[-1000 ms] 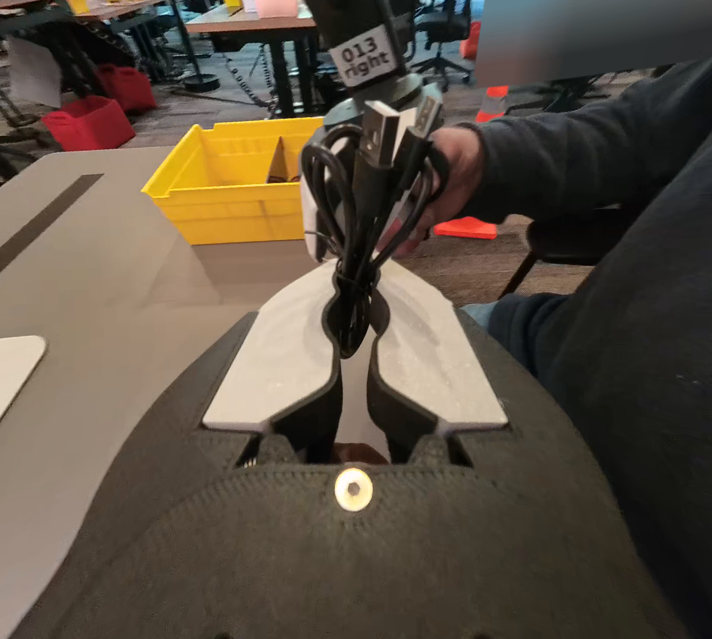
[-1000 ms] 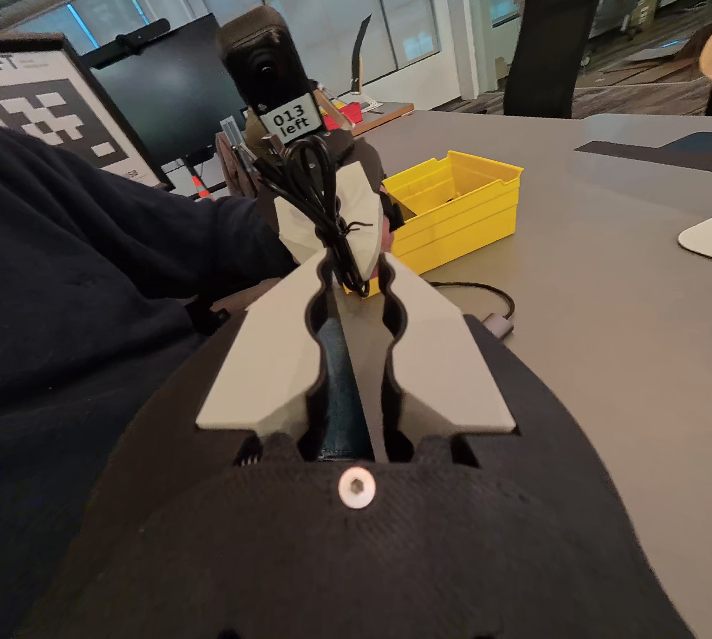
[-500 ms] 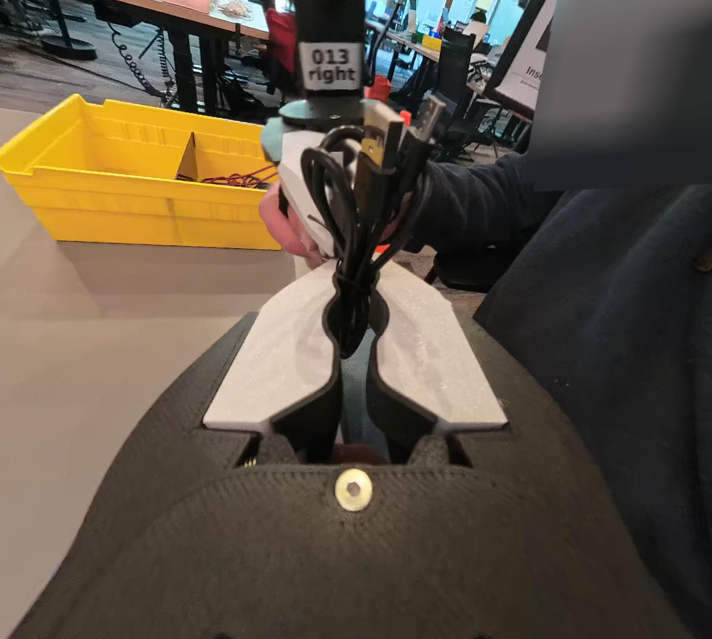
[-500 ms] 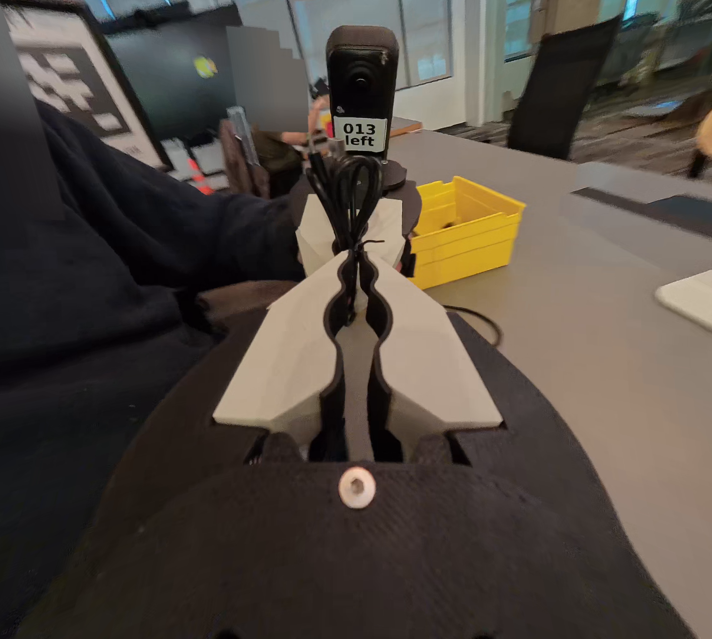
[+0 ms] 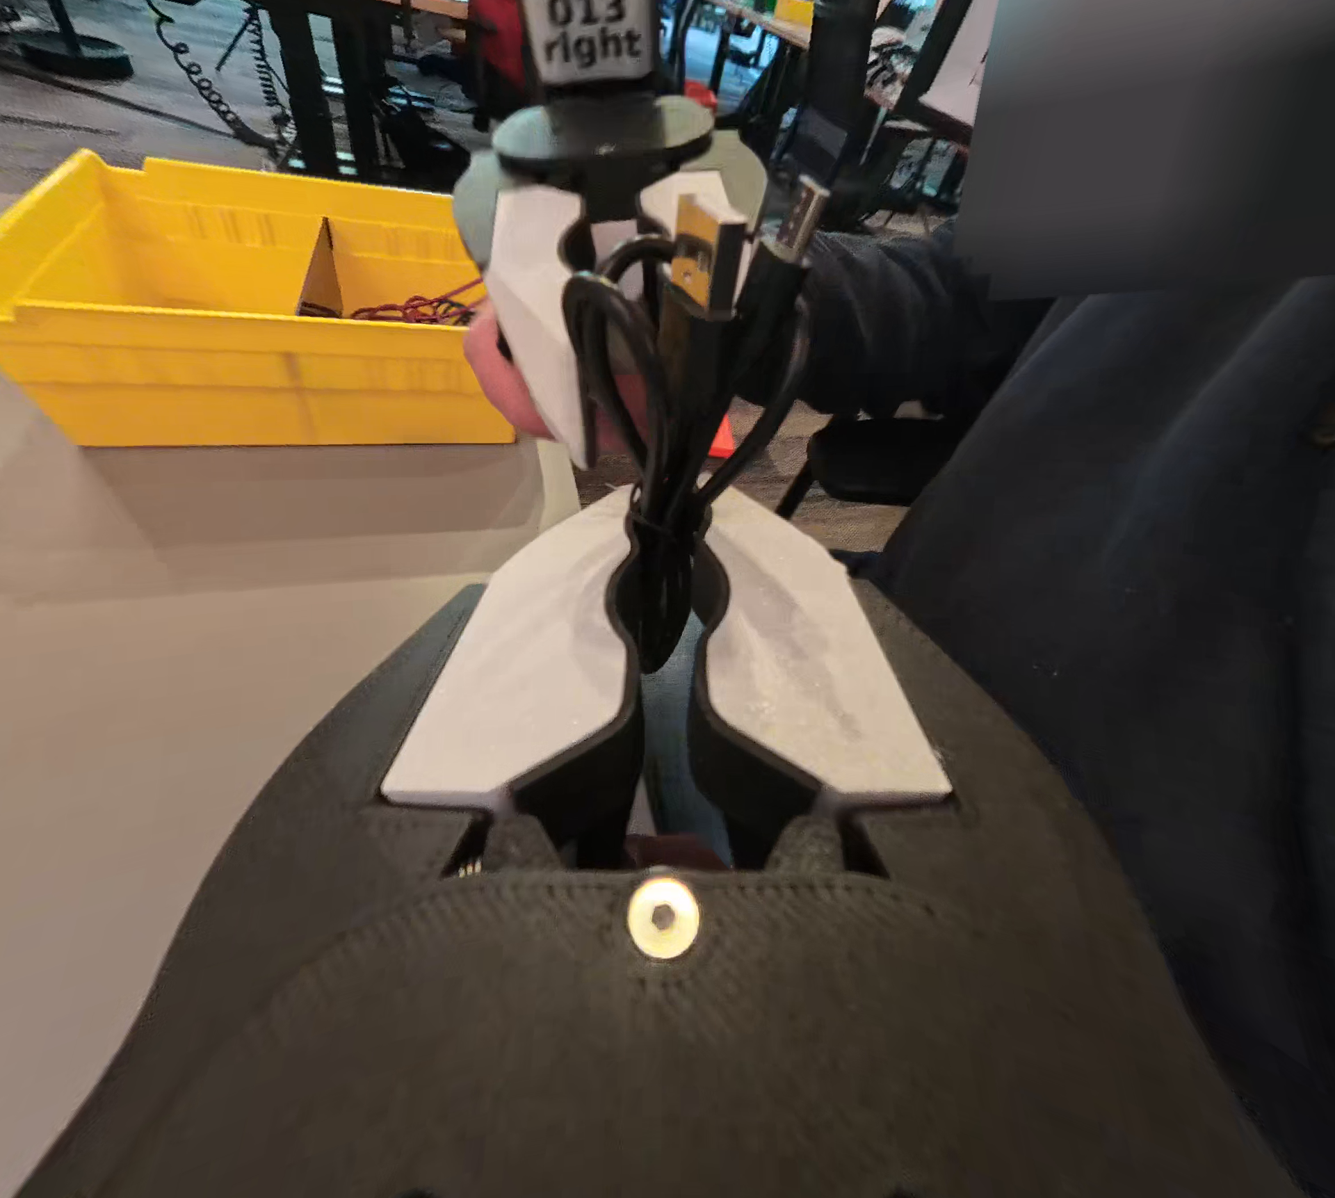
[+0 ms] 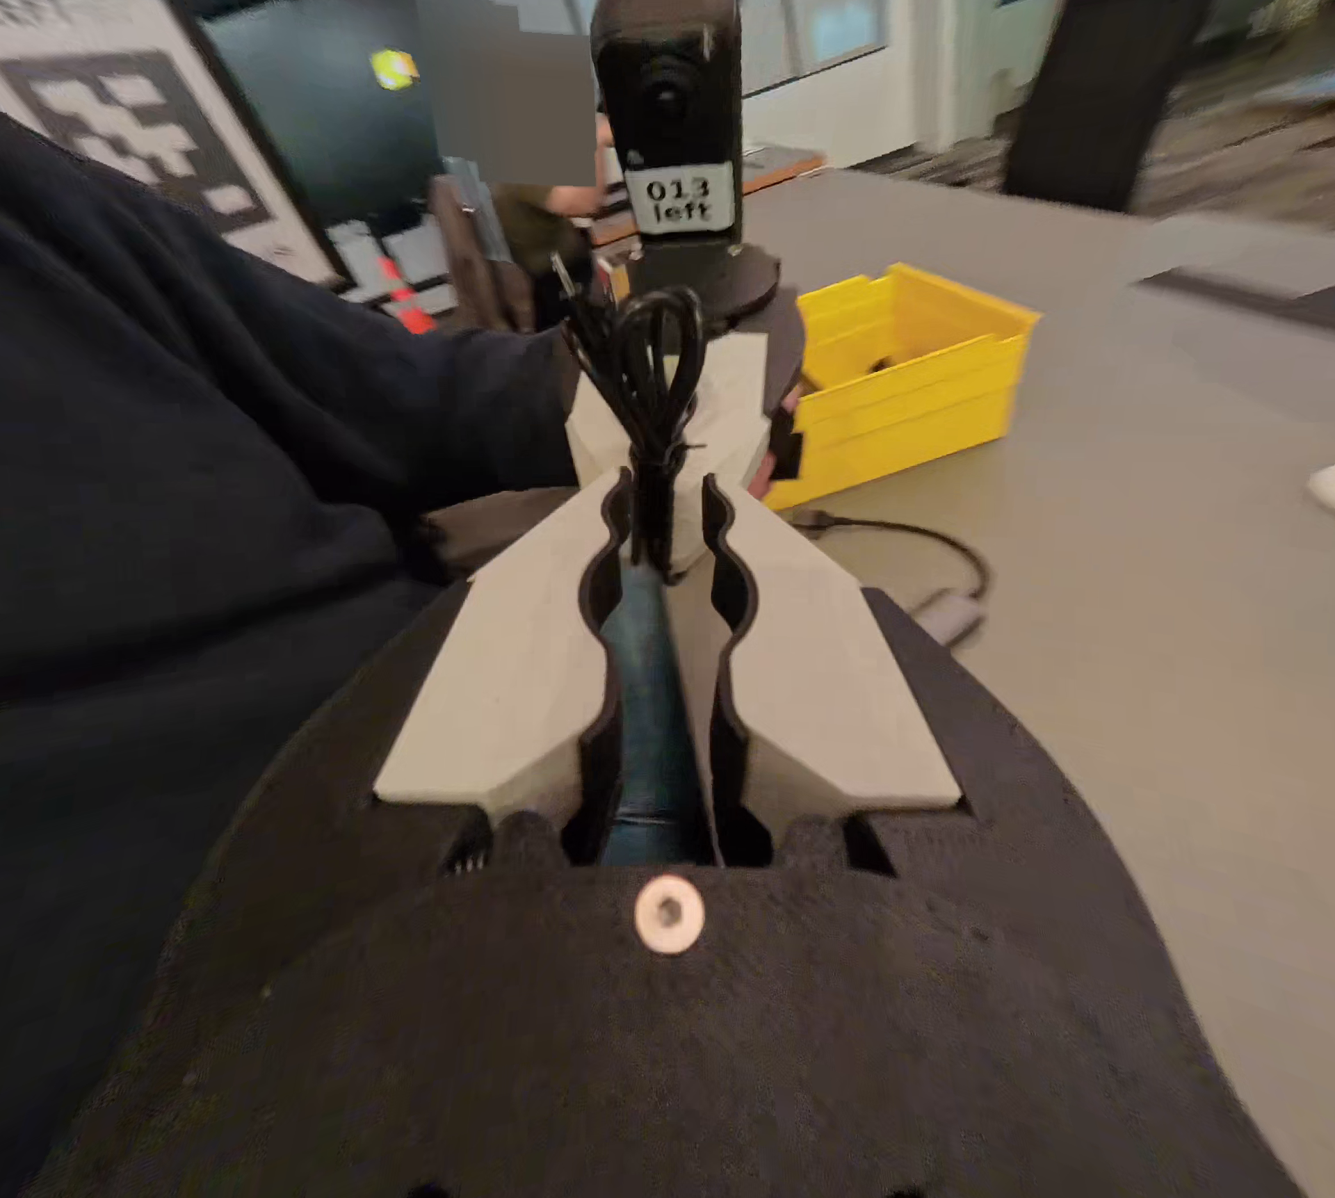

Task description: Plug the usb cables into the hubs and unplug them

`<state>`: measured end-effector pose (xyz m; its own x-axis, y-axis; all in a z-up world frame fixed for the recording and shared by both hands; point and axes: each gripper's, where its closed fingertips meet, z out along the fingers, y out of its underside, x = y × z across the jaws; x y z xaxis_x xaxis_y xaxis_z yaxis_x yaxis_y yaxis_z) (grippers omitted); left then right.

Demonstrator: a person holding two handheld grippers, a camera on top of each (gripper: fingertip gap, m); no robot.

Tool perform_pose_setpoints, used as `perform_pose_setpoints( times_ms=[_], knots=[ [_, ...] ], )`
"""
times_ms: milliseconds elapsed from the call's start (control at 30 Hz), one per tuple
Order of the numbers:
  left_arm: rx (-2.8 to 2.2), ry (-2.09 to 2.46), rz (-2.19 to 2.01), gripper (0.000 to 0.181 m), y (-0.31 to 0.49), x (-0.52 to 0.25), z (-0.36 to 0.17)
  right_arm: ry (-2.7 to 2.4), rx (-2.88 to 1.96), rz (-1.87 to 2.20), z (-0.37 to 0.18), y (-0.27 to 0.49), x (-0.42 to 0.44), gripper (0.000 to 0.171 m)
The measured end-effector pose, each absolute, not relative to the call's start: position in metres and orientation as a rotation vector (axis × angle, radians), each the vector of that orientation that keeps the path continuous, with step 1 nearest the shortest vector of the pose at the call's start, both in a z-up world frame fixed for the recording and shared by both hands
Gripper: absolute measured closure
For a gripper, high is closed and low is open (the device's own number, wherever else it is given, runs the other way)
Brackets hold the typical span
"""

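My left gripper [image 5: 668, 513] is shut on a black USB cable bundle [image 5: 672, 412] bound with a thin tie. The bundle stands upright, and its two plugs [image 5: 711, 257] point up. My right gripper [image 6: 666, 491] faces it tip to tip and is open. The bundle's lower end [image 6: 646, 513] hangs between the right gripper's tips, close to the left finger. In the left wrist view the right gripper [image 5: 628, 434] is just behind the bundle. In the right wrist view the left gripper [image 6: 661, 535] holds the bundle. A grey hub [image 6: 946, 614] with a black lead lies on the table.
A yellow bin [image 5: 253, 325] stands on the grey table [image 5: 180, 658] behind the grippers, with a red cable [image 5: 419, 307] in one compartment. It also shows in the right wrist view [image 6: 917, 383]. The person's dark sleeves fill one side of each view. Only a small space, under 4 cm, lies between the two pairs of fingers.
The right gripper's jaws, nearly together around the bundle half a second ago, have spread apart. The left gripper has kept its hold on the bundle. Both views have swung slightly.
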<state>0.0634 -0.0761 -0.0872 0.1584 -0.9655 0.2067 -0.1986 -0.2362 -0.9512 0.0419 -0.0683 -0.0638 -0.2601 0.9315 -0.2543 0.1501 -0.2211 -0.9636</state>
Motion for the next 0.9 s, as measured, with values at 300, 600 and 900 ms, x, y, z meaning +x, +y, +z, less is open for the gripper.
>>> perform_pose_setpoints(
  times_ms=[300, 600, 900],
  knots=[
    [-1.608, 1.19, -1.182, 0.174, -0.08, 0.067, -0.087, -1.42, -1.215, 1.523, -0.057, -0.078, 0.04, 0.167],
    [-1.58, 1.055, -1.551, 0.174, -0.089, 0.073, -0.081, -1.784, -0.694, 0.469, -0.064, -0.079, 0.046, 0.171],
    [-1.541, 1.207, -1.02, 0.173, -0.07, 0.07, -0.09, -1.576, -1.14, 1.009, -0.055, -0.069, 0.054, 0.159]
  ],
)
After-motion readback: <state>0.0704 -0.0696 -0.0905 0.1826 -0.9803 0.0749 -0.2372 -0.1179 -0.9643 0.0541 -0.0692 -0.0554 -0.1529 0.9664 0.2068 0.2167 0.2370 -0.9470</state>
